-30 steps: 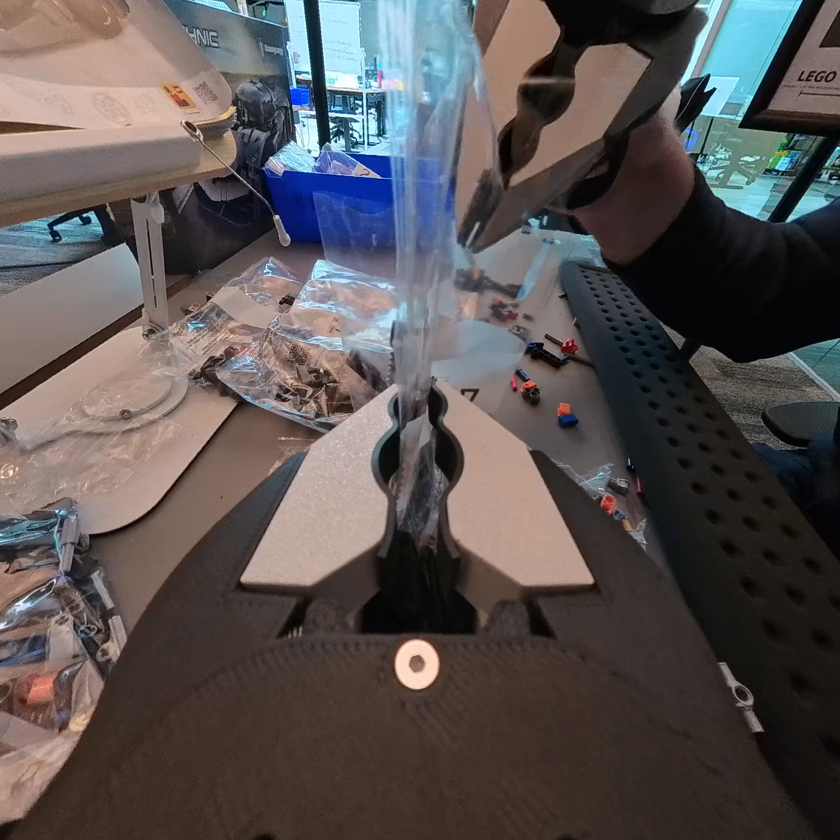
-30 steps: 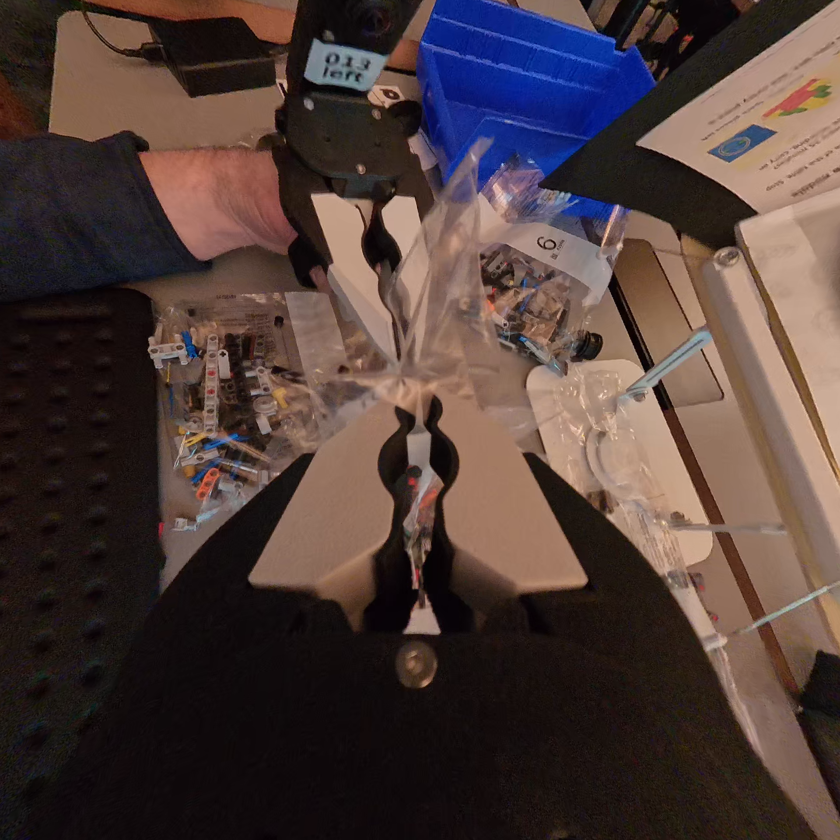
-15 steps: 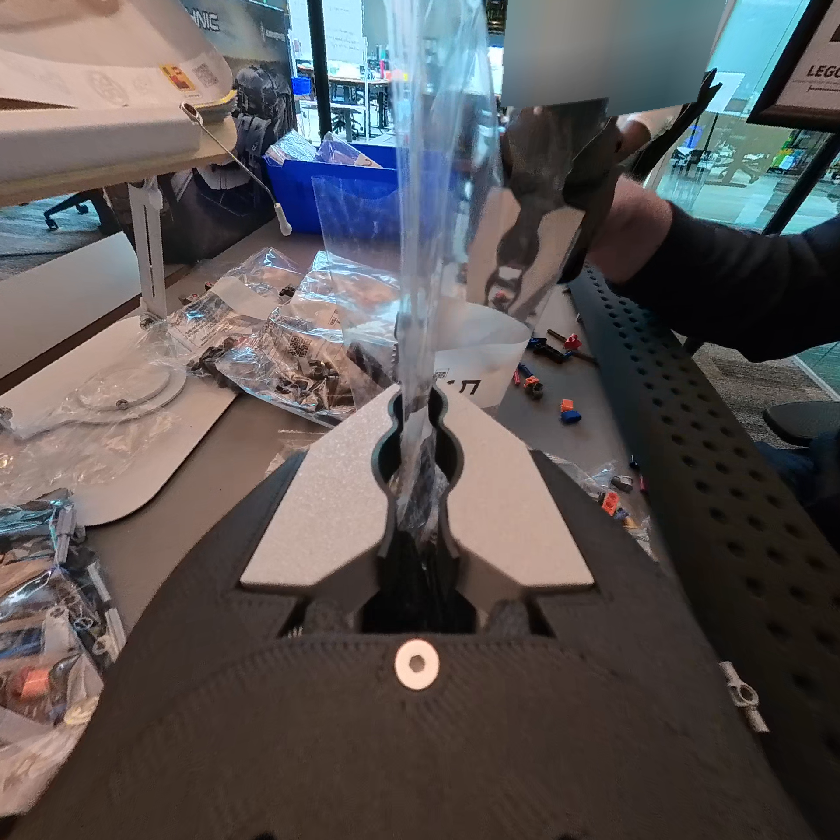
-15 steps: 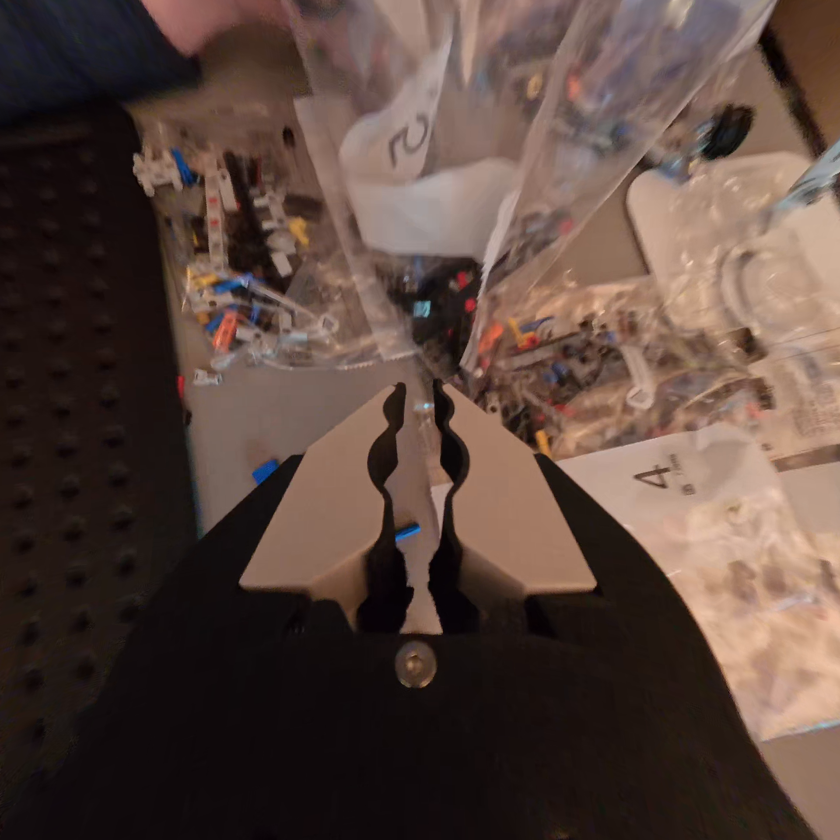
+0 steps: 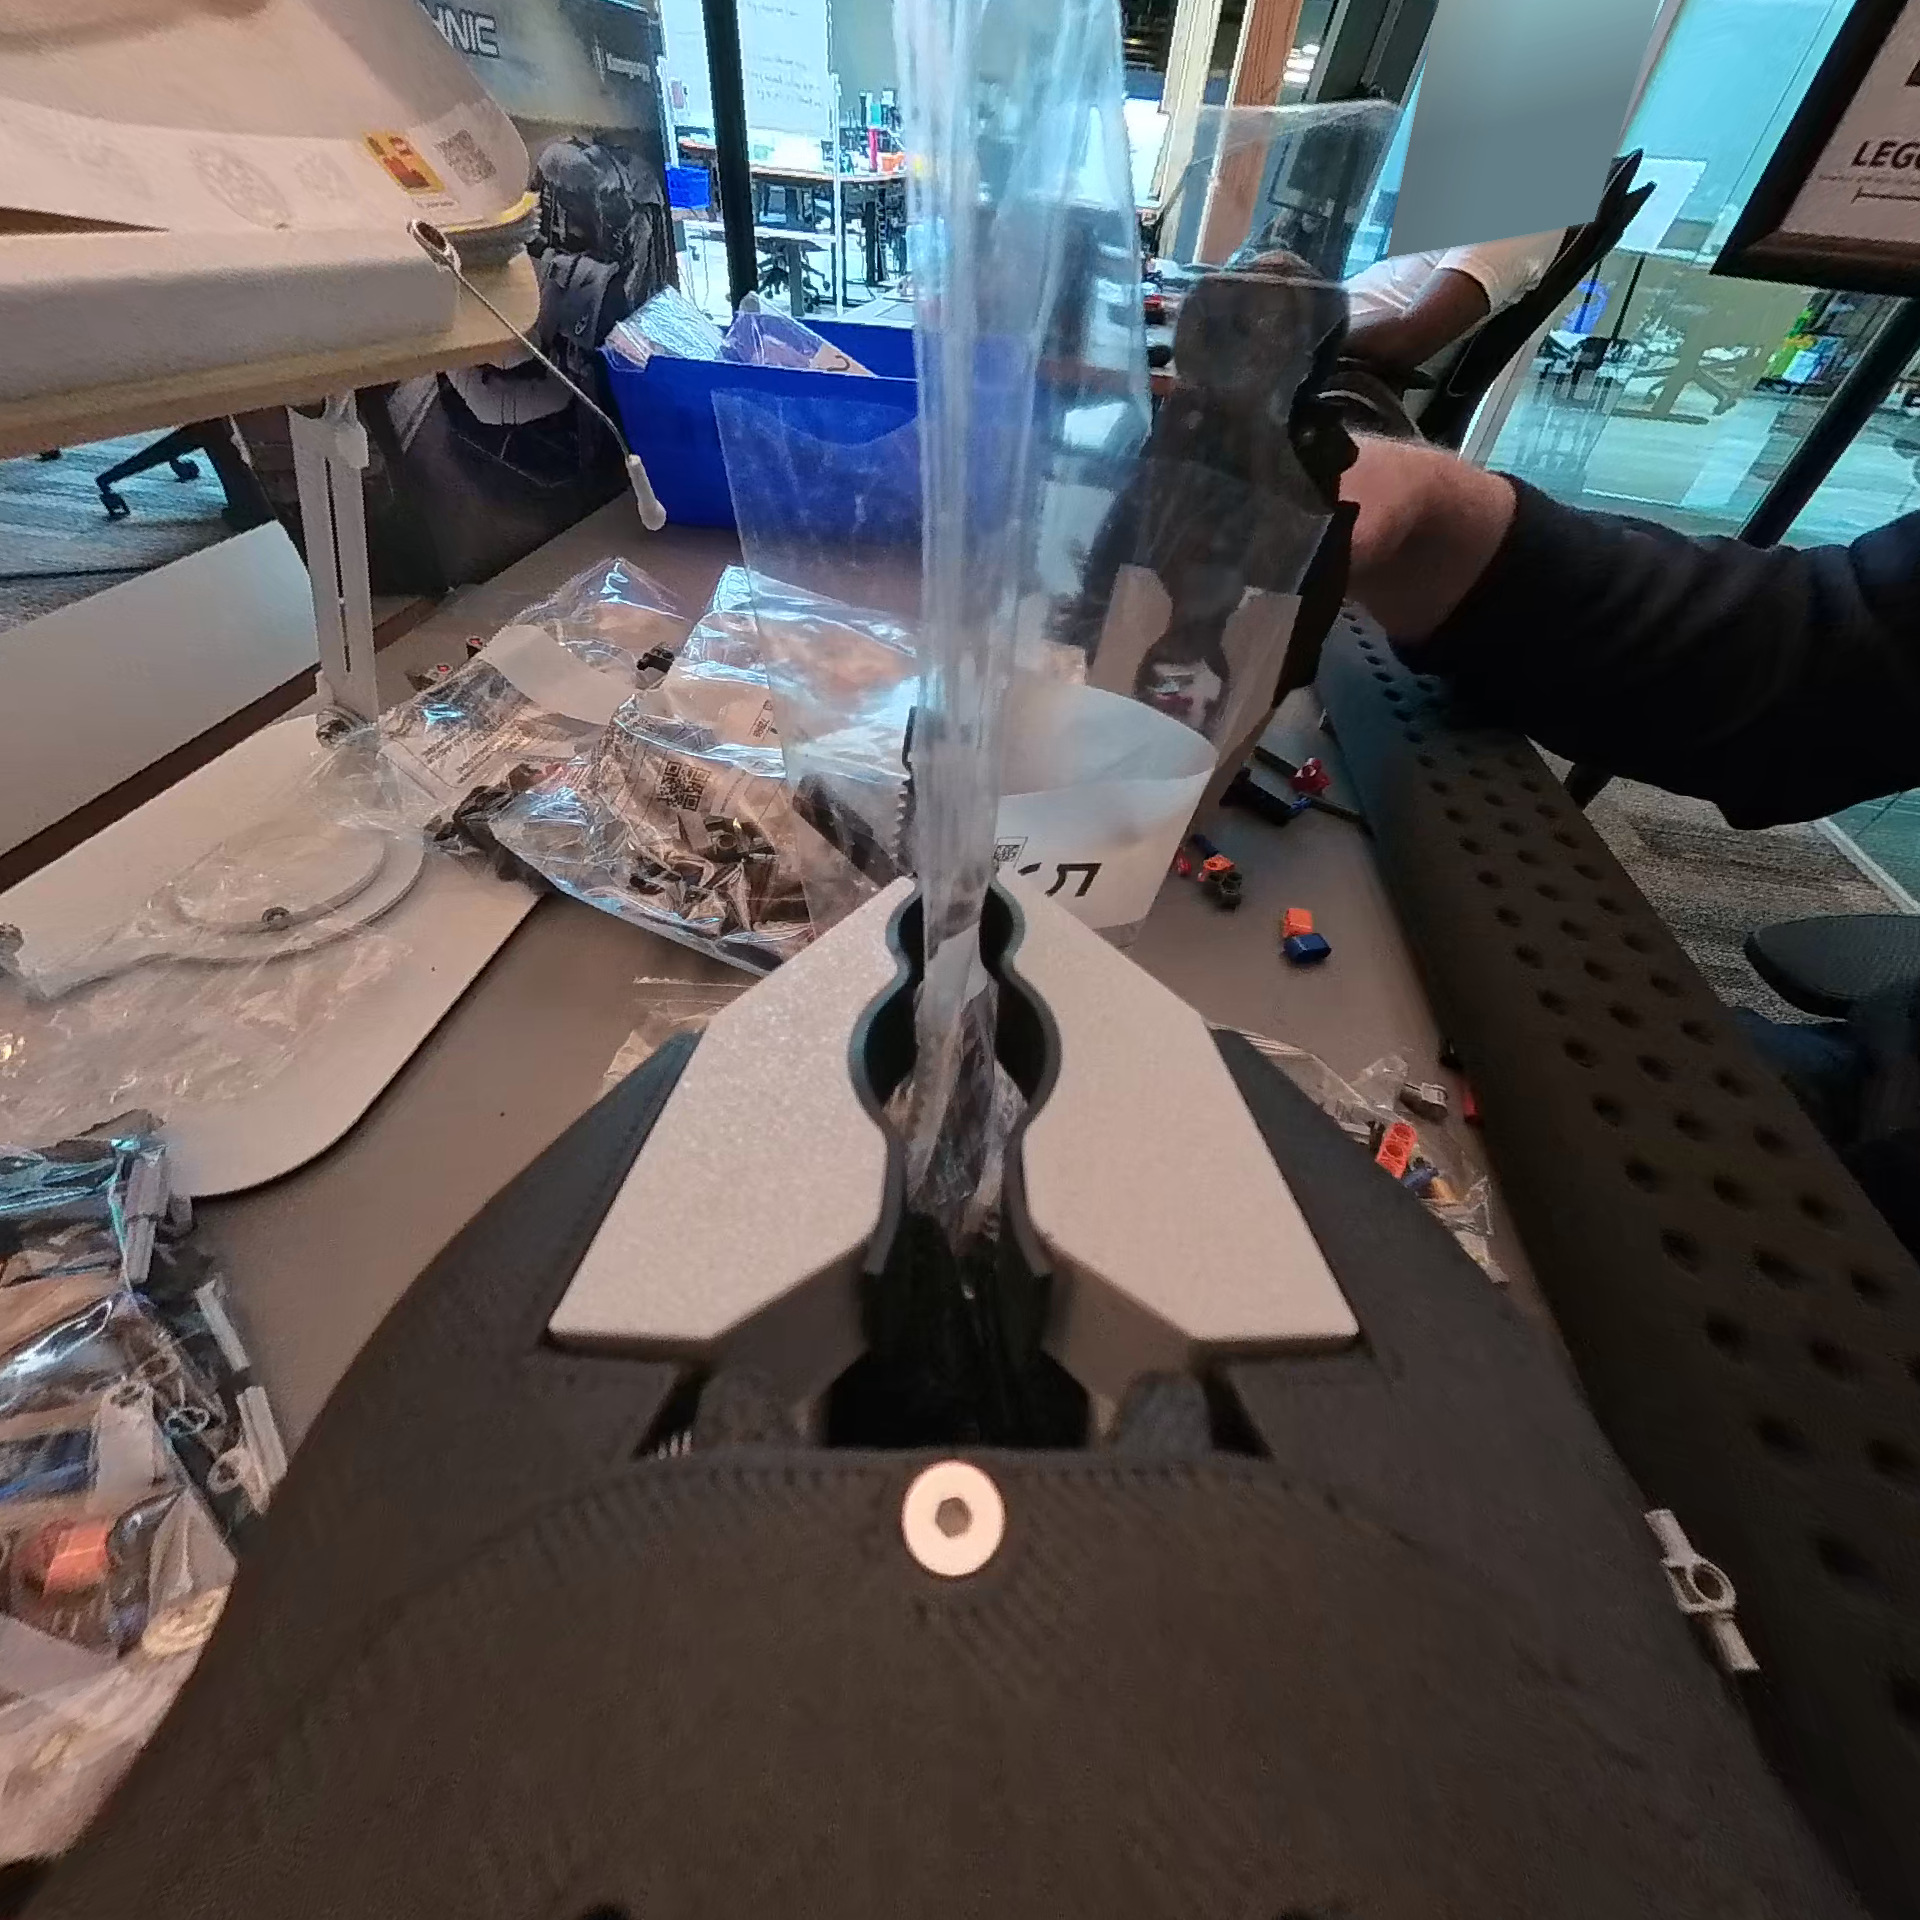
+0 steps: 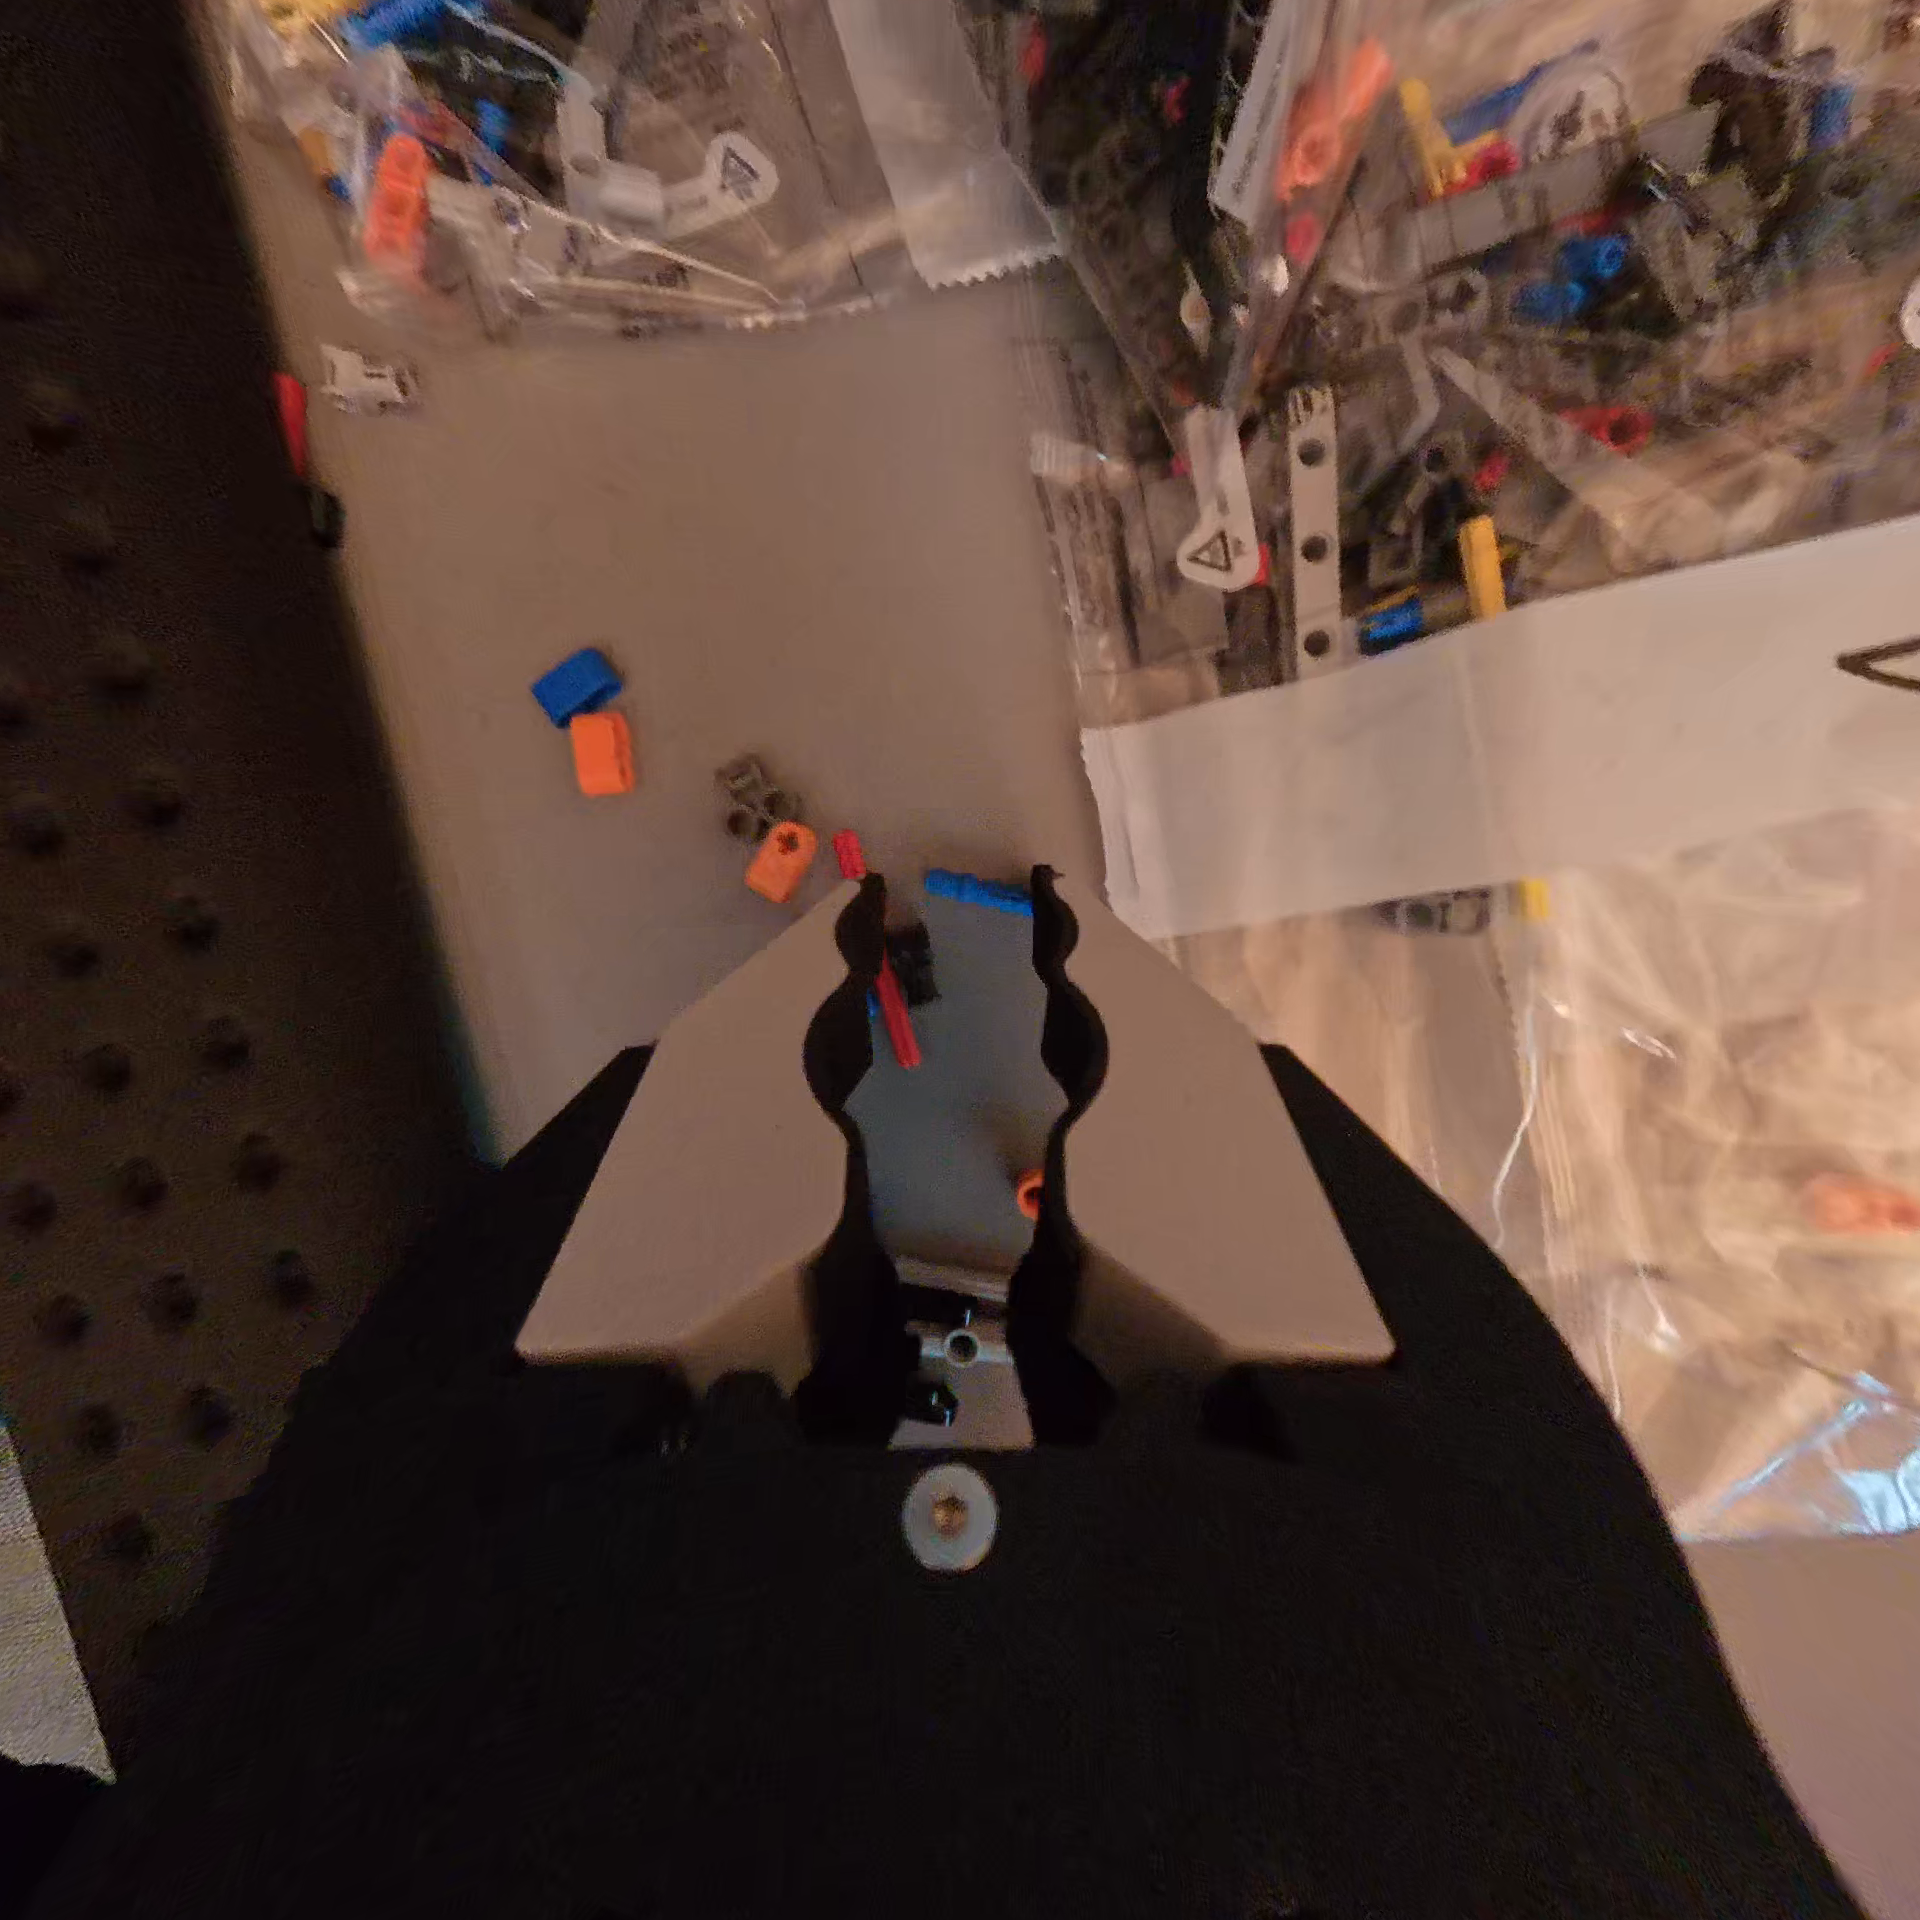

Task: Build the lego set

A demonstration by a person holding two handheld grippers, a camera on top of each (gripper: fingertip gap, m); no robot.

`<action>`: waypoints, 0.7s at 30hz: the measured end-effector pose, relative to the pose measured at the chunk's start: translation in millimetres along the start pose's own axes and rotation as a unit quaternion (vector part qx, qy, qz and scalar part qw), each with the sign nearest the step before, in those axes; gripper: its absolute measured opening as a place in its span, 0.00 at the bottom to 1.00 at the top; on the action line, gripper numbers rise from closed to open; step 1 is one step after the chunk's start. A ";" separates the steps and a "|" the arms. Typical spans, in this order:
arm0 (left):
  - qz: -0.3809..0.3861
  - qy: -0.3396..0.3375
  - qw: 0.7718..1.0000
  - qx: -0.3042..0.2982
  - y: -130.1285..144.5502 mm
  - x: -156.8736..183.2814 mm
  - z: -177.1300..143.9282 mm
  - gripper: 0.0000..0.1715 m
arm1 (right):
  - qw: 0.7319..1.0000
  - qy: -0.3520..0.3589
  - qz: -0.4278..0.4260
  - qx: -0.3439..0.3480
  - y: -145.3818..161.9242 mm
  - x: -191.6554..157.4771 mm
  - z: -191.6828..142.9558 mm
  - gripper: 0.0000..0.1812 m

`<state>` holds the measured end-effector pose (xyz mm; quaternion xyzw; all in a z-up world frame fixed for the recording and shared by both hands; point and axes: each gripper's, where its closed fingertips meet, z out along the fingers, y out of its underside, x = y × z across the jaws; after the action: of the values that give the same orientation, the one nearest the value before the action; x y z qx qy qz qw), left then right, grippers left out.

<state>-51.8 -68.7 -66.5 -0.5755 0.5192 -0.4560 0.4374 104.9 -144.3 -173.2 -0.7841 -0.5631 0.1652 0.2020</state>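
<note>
My left gripper point(image 5: 951, 902) is shut on a clear plastic bag point(image 5: 1013, 436) that stands up tall in front of it, with a white band near its lower end. My right gripper point(image 6: 956, 881) is open and empty, pointing down just above the table over loose pieces: a red pin point(image 6: 891, 1013), a blue pin point(image 6: 971, 886), an orange connector point(image 6: 779, 860), an orange brick point(image 6: 604, 753) and a blue brick point(image 6: 575, 684). In the left wrist view the right gripper point(image 5: 1195, 675) shows behind the bag, low over the table.
Sealed bags of parts point(image 6: 1455, 312) lie around, one with a white band point(image 6: 1507, 748) right of my right gripper. A black studded mat point(image 5: 1621, 1039) runs along the table's right side. A blue bin point(image 5: 727, 416) and a white stand point(image 5: 343, 582) are at the back left. The left gripper's tips are roughly 20 centimeters from the right gripper's. The orange brick point(image 6: 604, 753) is closer to my right gripper, around 6 centimeters from its tips; the left tips are 20 centimeters off. Look for it in the left wrist view point(image 5: 1298, 920) too.
My right gripper has let go of the bag, opened, and dropped down to just above the loose pieces on the table. My left gripper still holds the bag upright.
</note>
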 end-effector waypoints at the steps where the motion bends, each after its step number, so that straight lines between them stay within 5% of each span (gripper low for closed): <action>1: 0.000 0.000 1.000 0.000 0.0 0.0 0.0 0.04 | 1.000 -0.001 0.004 -0.002 2.0 -0.3 0.1 0.14; 8: 0.000 0.000 1.000 0.000 0.1 0.0 0.2 0.04 | 1.000 0.016 0.006 0.002 3.5 3.4 2.5 0.02; 16: 0.001 0.001 1.000 -0.001 -0.4 0.6 0.3 0.04 | 1.000 0.002 -0.011 0.001 6.8 -2.4 -4.3 0.01; 21: 0.001 0.002 1.000 -0.001 -0.2 0.8 0.8 0.04 | 0.999 -0.023 -0.022 -0.010 14.4 -11.6 -10.0 0.12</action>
<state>-50.9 -69.5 -66.5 -0.5744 0.5213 -0.4562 0.4361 117.9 -160.7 -171.4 -0.7692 -0.5865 0.1732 0.1852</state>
